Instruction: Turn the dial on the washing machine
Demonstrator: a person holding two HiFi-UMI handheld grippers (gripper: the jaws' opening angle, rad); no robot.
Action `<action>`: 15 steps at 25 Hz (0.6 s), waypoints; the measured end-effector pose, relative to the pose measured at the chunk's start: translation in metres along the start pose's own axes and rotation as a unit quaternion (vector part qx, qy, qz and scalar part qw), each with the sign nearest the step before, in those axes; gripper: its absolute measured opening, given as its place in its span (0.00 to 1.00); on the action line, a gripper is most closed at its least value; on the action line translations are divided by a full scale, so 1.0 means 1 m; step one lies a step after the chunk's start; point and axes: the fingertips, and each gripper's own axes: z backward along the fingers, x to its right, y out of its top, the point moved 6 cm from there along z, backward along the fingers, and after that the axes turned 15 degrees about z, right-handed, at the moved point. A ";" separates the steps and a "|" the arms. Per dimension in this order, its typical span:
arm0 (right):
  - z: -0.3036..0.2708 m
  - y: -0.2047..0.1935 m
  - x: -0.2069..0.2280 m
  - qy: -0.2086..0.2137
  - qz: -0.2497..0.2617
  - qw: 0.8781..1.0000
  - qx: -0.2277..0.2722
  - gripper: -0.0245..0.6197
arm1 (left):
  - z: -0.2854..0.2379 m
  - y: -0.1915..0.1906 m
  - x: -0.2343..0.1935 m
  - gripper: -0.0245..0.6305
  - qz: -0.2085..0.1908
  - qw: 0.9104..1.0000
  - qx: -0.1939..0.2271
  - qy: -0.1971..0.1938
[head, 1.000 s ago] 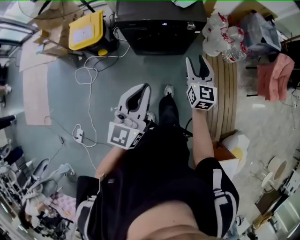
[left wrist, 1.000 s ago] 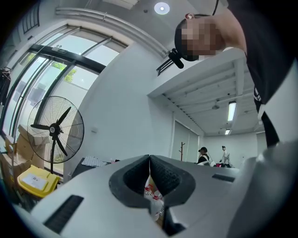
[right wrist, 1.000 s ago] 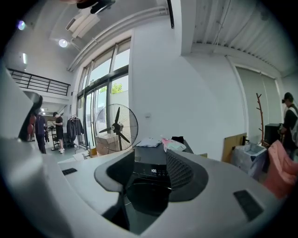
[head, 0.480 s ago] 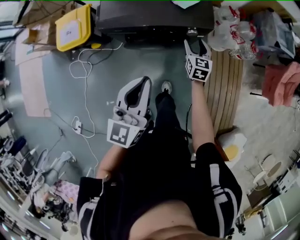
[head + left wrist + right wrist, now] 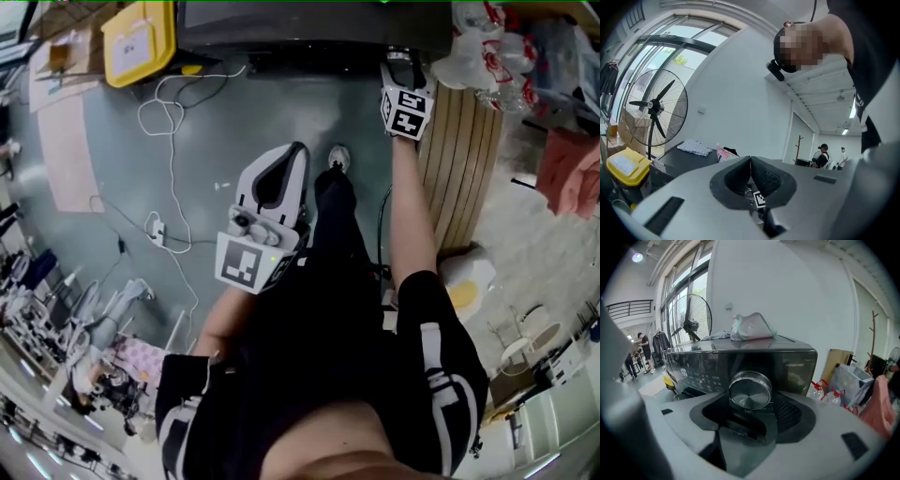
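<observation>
Head view: L claw held nr body, above floor, well apart from washing machine. L gripper view: jaws shut together, nothing btwn. R claw up at machine's front panel; jaws apart, dial btwn them, pad contact unclear. Crumpled bag on machine top; fan beyond.

R hand-held gripper at washing machine front, L hand-held gripper low by leg
</observation>
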 end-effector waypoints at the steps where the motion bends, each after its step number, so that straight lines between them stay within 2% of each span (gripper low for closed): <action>1: -0.003 -0.001 0.000 -0.001 0.004 1.000 0.000 0.51 | -0.001 -0.001 -0.001 0.07 0.000 1.000 0.002 0.000; 3: -0.007 0.000 -0.002 -0.005 0.008 1.000 0.001 0.51 | -0.001 -0.002 -0.004 0.07 0.000 1.000 0.005 -0.001; 5: -0.007 0.000 -0.002 -0.003 -0.014 1.000 0.007 0.50 | 0.001 -0.003 -0.006 0.07 0.000 1.000 0.003 0.001; 7: -0.006 -0.004 0.002 0.017 -0.078 0.997 0.020 0.49 | 0.004 -0.003 -0.008 0.07 0.000 1.000 0.004 0.002; 9: -0.006 -0.007 0.007 0.043 -0.161 0.985 0.034 0.49 | 0.006 -0.004 -0.010 0.07 0.002 1.000 0.001 0.005; 11: -0.007 -0.010 0.009 0.056 -0.216 0.974 0.047 0.49 | 0.008 -0.006 -0.012 0.07 0.009 1.000 0.001 0.008; 13: -0.006 -0.011 0.009 0.057 -0.219 0.973 0.053 0.49 | 0.010 -0.006 -0.011 0.07 0.009 1.000 0.004 0.008; 15: -0.005 -0.010 0.008 0.048 -0.183 0.981 0.048 0.49 | 0.014 -0.004 -0.010 0.07 0.004 1.000 0.008 0.005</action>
